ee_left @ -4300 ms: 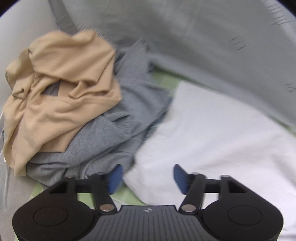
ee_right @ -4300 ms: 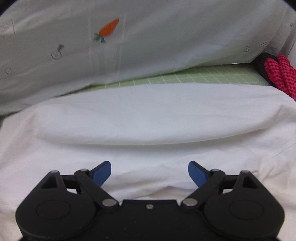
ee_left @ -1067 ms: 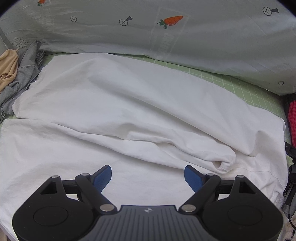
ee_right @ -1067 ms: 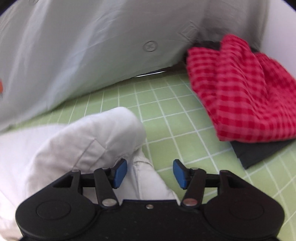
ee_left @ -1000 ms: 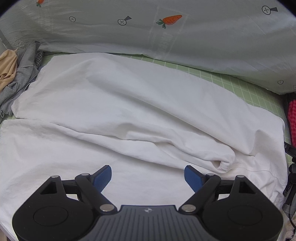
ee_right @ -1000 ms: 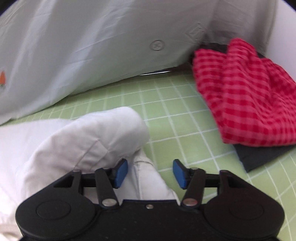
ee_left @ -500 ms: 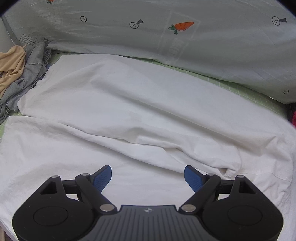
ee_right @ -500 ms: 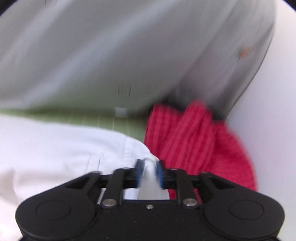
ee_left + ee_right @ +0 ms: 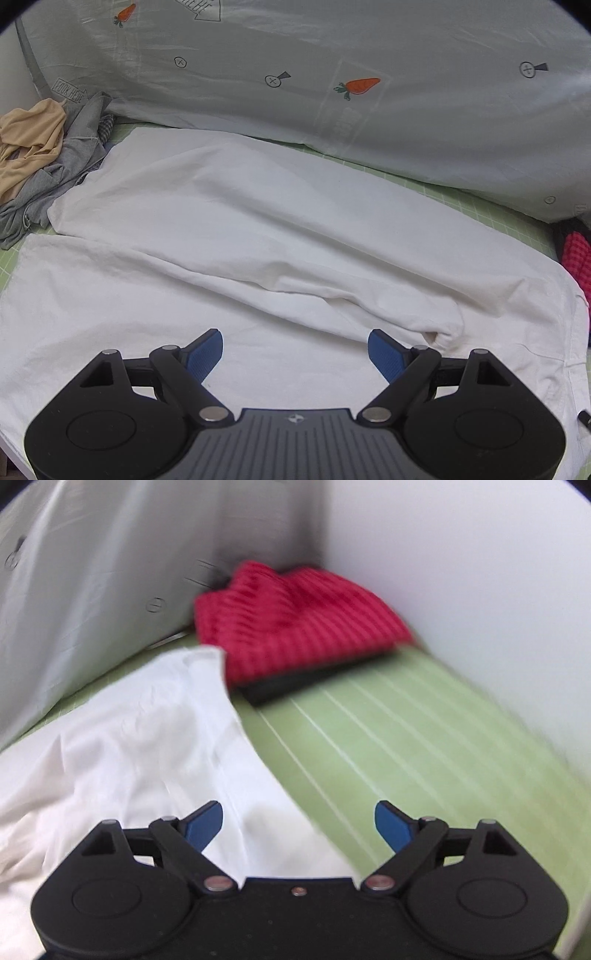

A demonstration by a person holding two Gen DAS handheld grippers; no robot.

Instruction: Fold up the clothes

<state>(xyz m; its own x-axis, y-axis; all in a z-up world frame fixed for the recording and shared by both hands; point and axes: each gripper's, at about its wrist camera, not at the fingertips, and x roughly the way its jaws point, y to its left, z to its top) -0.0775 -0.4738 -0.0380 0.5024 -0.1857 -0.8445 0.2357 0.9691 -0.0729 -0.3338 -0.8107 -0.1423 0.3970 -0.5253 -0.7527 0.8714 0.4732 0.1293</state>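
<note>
A large white garment (image 9: pixel 236 229) lies spread over the green grid mat (image 9: pixel 491 214), with one long fold running across it. My left gripper (image 9: pixel 295 354) hovers over its near half, open, with nothing between the blue pads. In the right wrist view the garment's right edge (image 9: pixel 155 734) lies flat on the mat (image 9: pixel 388 738). My right gripper (image 9: pixel 298 825) hangs above that edge with its jaws opening wide; the cloth lies under them, not pinched.
A grey sheet with carrot prints (image 9: pixel 369 85) stands along the back. A heap of beige and grey clothes (image 9: pixel 40 158) sits at the far left. A folded red checked cloth (image 9: pixel 291 624) on a dark cloth lies at the far right, by a white wall (image 9: pixel 480 590).
My right gripper, shut on the white garment's edge half a second ago, has let it go and swung right. The fold at the right end now lies flatter. My left gripper drifted slightly.
</note>
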